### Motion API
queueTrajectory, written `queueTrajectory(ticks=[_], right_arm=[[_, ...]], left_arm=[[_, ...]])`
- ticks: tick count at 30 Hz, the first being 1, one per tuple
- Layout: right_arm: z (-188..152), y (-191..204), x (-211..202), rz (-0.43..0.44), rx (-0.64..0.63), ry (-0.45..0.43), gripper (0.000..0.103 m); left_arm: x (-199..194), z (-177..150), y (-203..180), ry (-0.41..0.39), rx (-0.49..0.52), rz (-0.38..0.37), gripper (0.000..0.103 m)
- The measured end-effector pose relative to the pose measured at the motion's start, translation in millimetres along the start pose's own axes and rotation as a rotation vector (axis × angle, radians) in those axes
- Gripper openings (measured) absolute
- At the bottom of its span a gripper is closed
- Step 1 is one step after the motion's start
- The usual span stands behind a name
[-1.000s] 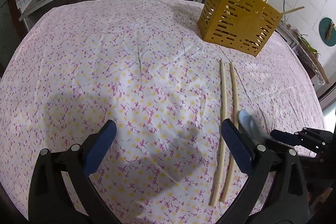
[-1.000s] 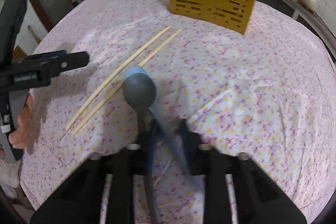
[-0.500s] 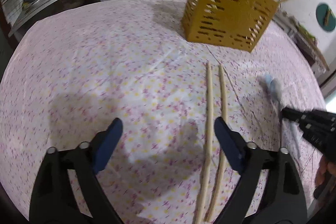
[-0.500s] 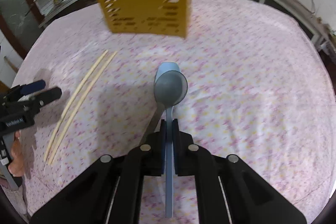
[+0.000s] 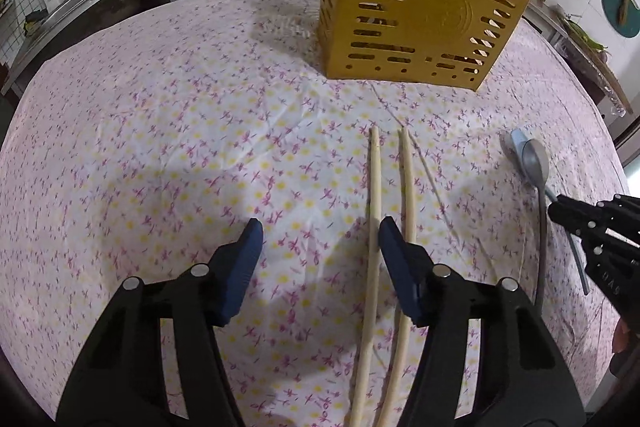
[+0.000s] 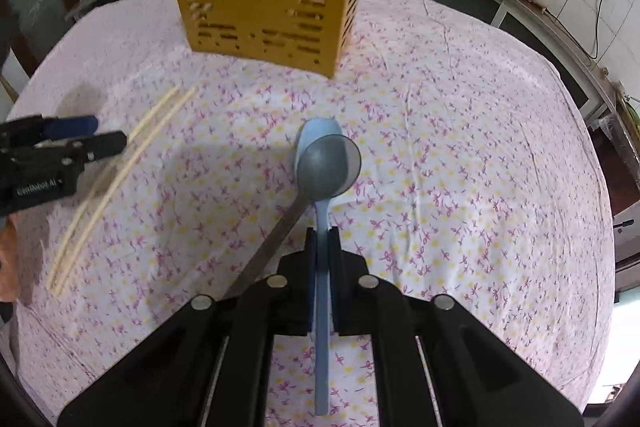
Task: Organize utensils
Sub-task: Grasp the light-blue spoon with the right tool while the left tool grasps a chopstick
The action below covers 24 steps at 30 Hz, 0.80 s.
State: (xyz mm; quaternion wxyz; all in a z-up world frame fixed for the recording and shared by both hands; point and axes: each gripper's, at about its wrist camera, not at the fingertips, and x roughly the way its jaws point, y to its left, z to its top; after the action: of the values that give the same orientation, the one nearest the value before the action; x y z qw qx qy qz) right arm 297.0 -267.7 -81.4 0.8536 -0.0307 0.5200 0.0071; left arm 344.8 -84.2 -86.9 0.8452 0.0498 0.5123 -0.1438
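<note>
Clamping the light blue plastic spoon (image 6: 322, 211) and the grey metal spoon (image 6: 328, 167) by their handles, the right gripper (image 6: 320, 239) has its fingers clenched. Left gripper (image 5: 320, 239) fingers are closing over two pale wooden chopsticks (image 5: 374, 211) on the floral-clothed desk (image 5: 160, 131), gripping nothing. Farther stands the yellow slotted plastic utensil basket (image 5: 416, 11).

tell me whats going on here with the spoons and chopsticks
A person is tidying utensils on a floral tablecloth with two handheld claws. The right claw is shut on a blue spoon, with a grey metal spoon lying across it. The left claw is closing over the two chopsticks lying on the cloth, one between its jaws, neither gripped yet. The yellow utensil basket already holds chopsticks.
</note>
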Motion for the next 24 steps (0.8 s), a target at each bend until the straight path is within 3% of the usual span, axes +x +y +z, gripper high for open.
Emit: queueTrajectory(ticks=[11, 13, 15, 17, 22, 24], right_arm=[[18, -41, 17, 0.112, 0.163, 0.116, 0.009], [26, -44, 22, 0.127, 0.177, 0.129, 0.016], [34, -46, 27, 0.154, 0.174, 0.142, 0.037], [41, -47, 27, 0.146, 0.165, 0.135, 0.041], [57, -58, 36, 0.191, 0.201, 0.136, 0.040], [59, -58, 42, 0.171, 0.176, 0.158, 0.033]], left_arm=[[16, 20, -7, 0.051, 0.022, 0.022, 0.053], [19, 25, -10, 0.065, 0.029, 0.034, 0.053], [21, 32, -10, 0.075, 0.034, 0.039, 0.053], [23, 36, -10, 0.081, 0.039, 0.041, 0.053], [25, 42, -10, 0.083, 0.046, 0.052, 0.045], [27, 41, -9, 0.083, 0.047, 0.052, 0.043]])
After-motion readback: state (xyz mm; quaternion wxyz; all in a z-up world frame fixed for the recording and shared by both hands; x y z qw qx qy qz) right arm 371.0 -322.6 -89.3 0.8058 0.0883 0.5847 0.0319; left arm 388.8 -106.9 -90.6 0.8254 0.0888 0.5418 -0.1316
